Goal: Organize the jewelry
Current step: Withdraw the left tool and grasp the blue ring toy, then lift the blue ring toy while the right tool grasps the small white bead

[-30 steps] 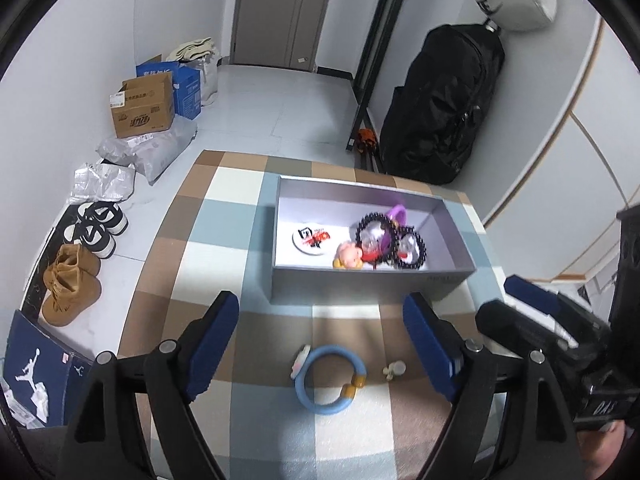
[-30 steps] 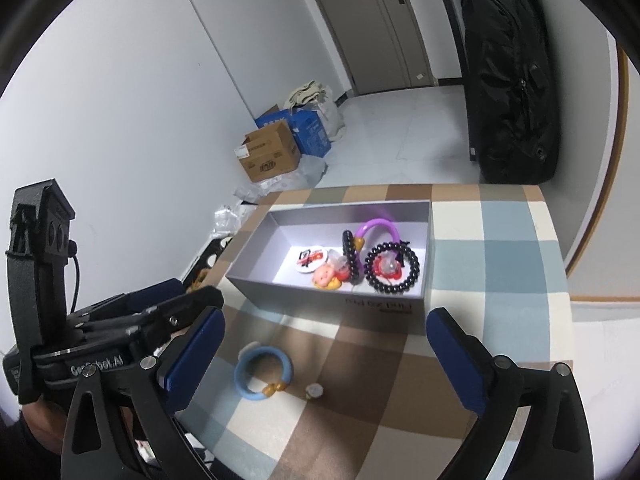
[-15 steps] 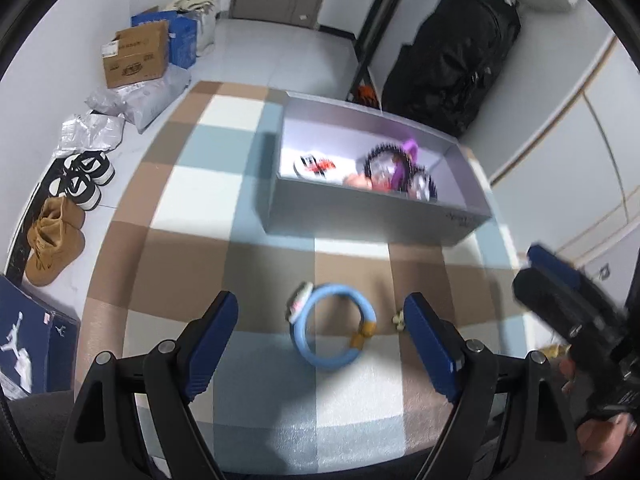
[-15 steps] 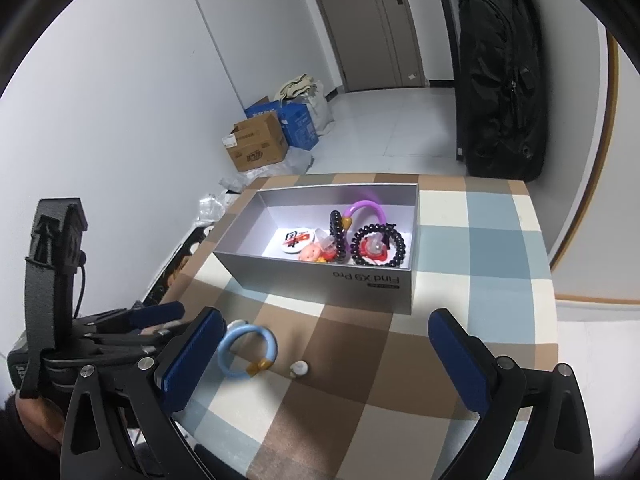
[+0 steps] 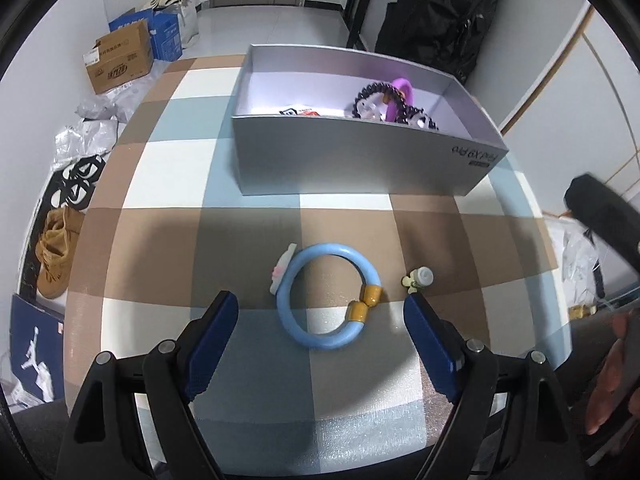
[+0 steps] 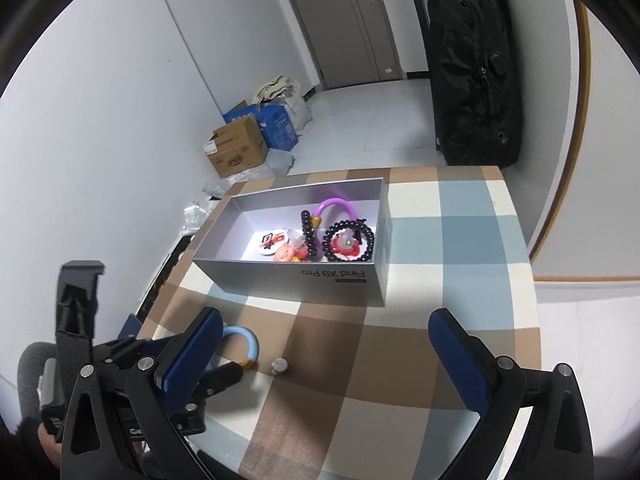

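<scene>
A light blue bangle (image 5: 329, 294) with gold beads and a pink-white charm lies on the checkered table, just ahead of my left gripper (image 5: 320, 334), which is open and low over it. A small white earring (image 5: 418, 279) lies to its right. The grey box (image 5: 360, 160) behind holds black bead bracelets (image 6: 349, 240), a purple bangle (image 6: 338, 206), a round badge (image 6: 269, 242) and small charms. My right gripper (image 6: 328, 354) is open and empty, higher up and to the right. The bangle (image 6: 245, 342) and earring (image 6: 279, 366) also show in the right wrist view.
The checkered tablecloth (image 5: 168, 184) covers a small table. On the floor to the left are cardboard boxes (image 5: 118, 60), plastic bags, shoes (image 5: 54, 256) and a blue shoebox. A black bag (image 6: 472, 64) stands against the wall behind the table.
My left gripper has dropped lower and closer to the blue bangle, which now sits between its open fingers' line. My right gripper has pulled back and up slightly.
</scene>
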{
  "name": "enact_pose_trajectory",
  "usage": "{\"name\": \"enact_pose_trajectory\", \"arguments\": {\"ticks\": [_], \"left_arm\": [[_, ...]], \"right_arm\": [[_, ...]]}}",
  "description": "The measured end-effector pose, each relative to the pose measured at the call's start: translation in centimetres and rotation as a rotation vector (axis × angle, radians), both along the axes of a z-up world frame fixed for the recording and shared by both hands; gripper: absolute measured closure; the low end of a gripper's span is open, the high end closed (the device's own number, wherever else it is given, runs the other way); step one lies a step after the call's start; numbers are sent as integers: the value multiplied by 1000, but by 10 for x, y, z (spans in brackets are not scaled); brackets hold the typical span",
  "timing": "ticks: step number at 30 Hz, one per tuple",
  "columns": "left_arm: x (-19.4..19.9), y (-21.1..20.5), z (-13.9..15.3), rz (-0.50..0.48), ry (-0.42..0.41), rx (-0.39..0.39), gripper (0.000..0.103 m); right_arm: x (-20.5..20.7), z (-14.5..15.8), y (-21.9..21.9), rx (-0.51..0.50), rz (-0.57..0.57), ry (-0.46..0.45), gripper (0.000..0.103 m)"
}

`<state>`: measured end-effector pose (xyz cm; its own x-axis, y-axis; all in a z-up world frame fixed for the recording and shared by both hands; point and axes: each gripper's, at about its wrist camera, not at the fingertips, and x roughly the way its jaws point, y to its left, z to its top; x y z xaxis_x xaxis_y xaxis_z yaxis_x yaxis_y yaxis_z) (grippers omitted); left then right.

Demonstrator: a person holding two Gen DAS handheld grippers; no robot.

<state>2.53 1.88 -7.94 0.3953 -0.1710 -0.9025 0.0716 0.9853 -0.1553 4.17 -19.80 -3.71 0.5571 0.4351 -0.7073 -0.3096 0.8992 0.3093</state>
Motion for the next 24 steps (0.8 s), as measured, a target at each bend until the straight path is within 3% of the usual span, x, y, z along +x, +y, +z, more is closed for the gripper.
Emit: {"name": "enact_pose_trajectory", "arguments": {"ticks": [4,13,17,24], "left_arm": [[0,-6,-5,-15,4,57,22],[1,-10,-4,-18,-12,84,22],[2,-14,-4,-41,-15,121,36],[-1,-15,-2,-64,-29,115,46]], "right_arm": [[-1,1,-2,6,-2,0,0],[0,3,-13,24,-32,13,0],[0,2,-16,22,-34,21,0],[0,2,-17,22,-32,21,0]]}}
